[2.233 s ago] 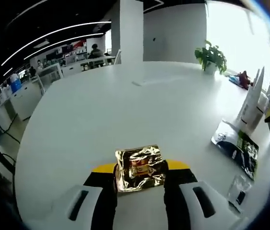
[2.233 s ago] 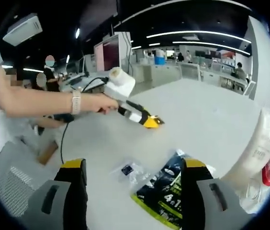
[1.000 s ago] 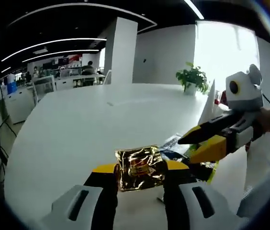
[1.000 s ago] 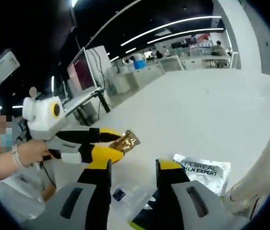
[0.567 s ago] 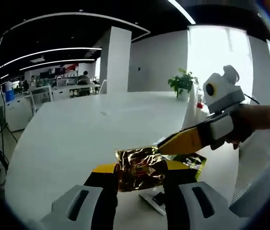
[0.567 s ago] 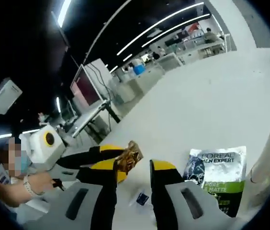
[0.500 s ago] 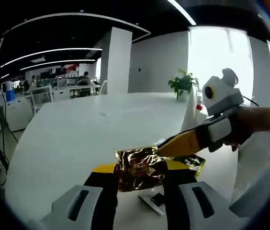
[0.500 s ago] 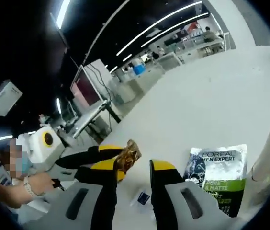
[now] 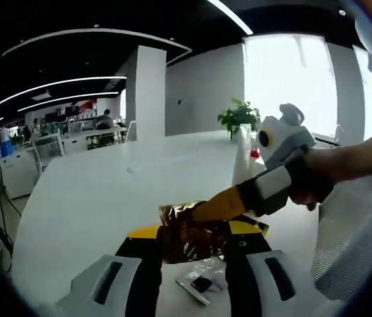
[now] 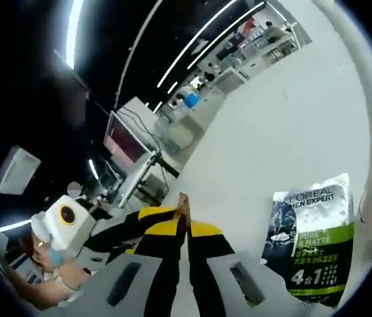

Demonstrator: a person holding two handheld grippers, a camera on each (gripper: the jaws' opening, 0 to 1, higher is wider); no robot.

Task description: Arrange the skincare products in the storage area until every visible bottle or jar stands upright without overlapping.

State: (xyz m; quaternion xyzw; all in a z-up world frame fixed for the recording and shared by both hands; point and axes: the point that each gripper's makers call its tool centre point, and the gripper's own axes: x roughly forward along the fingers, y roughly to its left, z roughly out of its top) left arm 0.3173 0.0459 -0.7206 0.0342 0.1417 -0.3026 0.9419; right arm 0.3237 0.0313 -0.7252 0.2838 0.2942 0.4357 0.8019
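A crumpled gold foil sachet (image 9: 174, 230) is held up above the white table (image 9: 107, 191), and my left gripper (image 9: 192, 236) is shut on its lower part. My right gripper (image 9: 202, 211) reaches in from the right, its yellow-tipped jaws pressed onto the same sachet. In the right gripper view the sachet (image 10: 183, 201) shows edge-on as a thin gold strip. There my right gripper (image 10: 185, 230) is shut on it, with my left gripper (image 10: 161, 220) meeting it from the left.
A dark L'Oreal Men Expert sachet (image 10: 314, 244) lies flat on the table at the right. A small clear sachet (image 9: 202, 282) lies under the left jaws. A white tube (image 9: 242, 158) and a potted plant (image 9: 237, 119) stand farther back. A hand (image 9: 318, 185) holds the right gripper.
My right gripper has moved in onto the gold sachet and its jaws have shut on it. The left gripper keeps its hold; both views have shifted a little.
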